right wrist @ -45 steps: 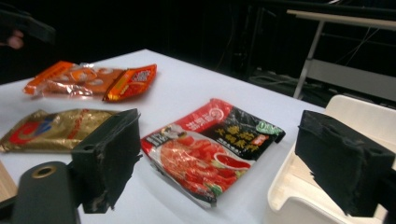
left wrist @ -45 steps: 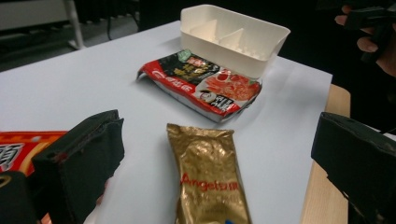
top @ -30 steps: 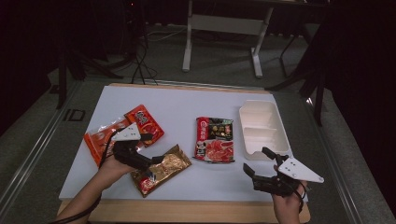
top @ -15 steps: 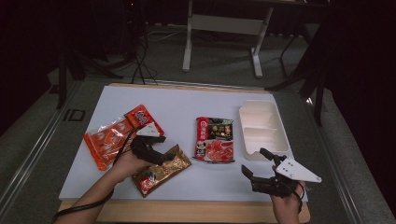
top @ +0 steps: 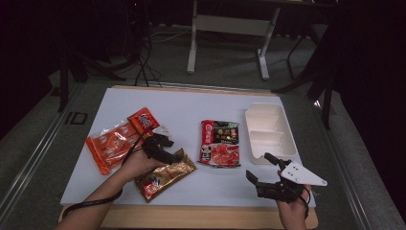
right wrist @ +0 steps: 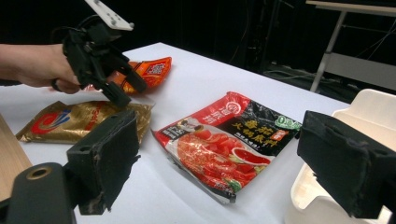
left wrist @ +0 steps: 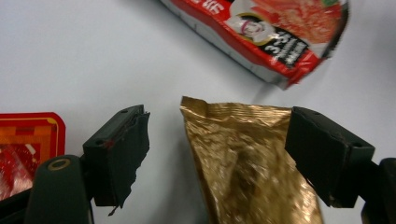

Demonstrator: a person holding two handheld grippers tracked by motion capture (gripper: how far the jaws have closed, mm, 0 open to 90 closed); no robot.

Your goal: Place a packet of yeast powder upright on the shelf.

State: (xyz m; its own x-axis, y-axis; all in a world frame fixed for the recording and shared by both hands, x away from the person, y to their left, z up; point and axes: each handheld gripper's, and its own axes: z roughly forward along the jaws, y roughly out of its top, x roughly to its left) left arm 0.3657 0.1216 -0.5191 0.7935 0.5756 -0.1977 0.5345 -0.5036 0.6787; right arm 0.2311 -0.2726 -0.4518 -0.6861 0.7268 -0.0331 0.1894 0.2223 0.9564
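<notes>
The left claw (left wrist: 217,154), jaws just narrowing but not yet touching the gold sachet (left wrist: 247,172), may pinch only its slippery corner; the right claw (top: 262,168) waits wide.

a lab or studio: dark room, white table (top: 191,108) on a marked floor, cables, metal stand legs (top: 227,43).

We see a crinkled gold foil pouch (top: 165,176) lying flat on the white table (top: 191,108), near its front edge and left of centre, set at a slant. Its printed end, with a red and blue emblem, points toward the front edge; its plain sealed end (left wrist: 233,114) points away, toward the table's middle. The foil is wrinkled and glossy, unopened as far as we can tell.
</notes>
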